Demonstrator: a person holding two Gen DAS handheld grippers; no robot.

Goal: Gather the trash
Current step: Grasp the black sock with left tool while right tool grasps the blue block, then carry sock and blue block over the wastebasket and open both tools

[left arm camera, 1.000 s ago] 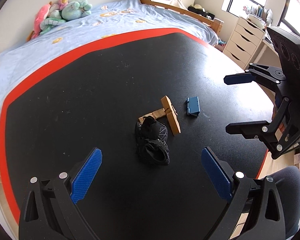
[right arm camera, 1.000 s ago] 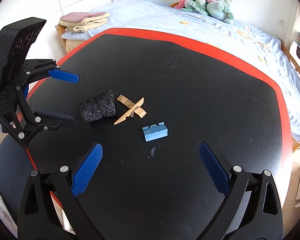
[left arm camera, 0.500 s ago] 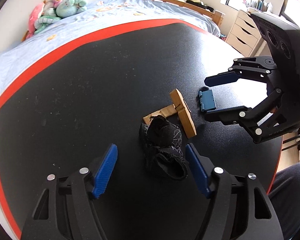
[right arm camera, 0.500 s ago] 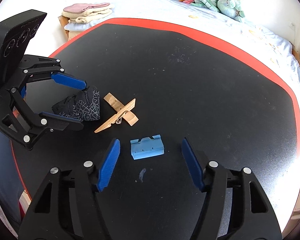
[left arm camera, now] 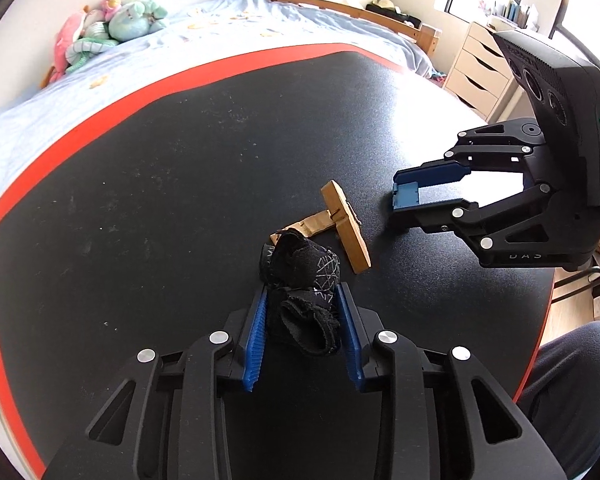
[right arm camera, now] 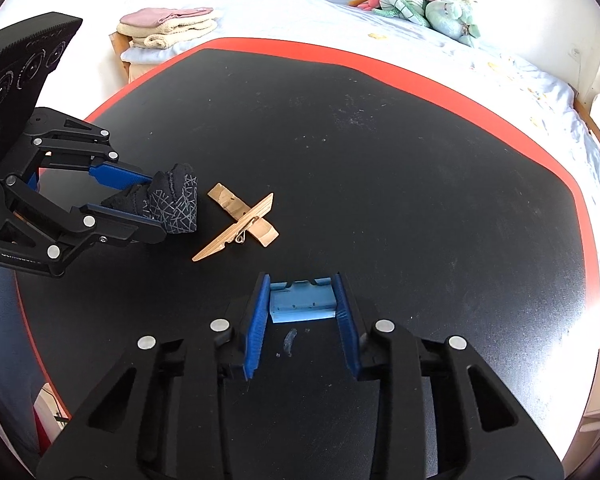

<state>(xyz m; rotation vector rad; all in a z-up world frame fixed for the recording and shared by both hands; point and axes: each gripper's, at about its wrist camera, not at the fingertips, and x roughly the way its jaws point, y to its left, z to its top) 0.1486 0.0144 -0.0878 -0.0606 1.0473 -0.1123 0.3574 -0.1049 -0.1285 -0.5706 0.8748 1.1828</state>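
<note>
A crumpled black sock [left arm camera: 300,280] with a white line pattern lies on the black table [left arm camera: 160,160]. My left gripper [left arm camera: 302,300] is shut on it; it also shows in the right wrist view [right arm camera: 172,204]. A small blue plastic piece [right arm camera: 302,300] sits between the pads of my right gripper [right arm camera: 300,284], which is shut on it; it shows in the left wrist view [left arm camera: 407,196] too. A wooden clothespin [left arm camera: 346,232] lies across a cardboard scrap [left arm camera: 308,226] between the two grippers.
The round table has a red rim [left arm camera: 220,68]. A bed with a blue sheet [left arm camera: 220,28] and plush toys [left arm camera: 108,24] lies behind it. A white drawer unit [left arm camera: 480,72] stands at the right. Folded towels [right arm camera: 168,28] lie beyond the table's left side.
Both grippers moved forward and down to the table and closed: the left on the black sock, the right on the blue plastic piece.
</note>
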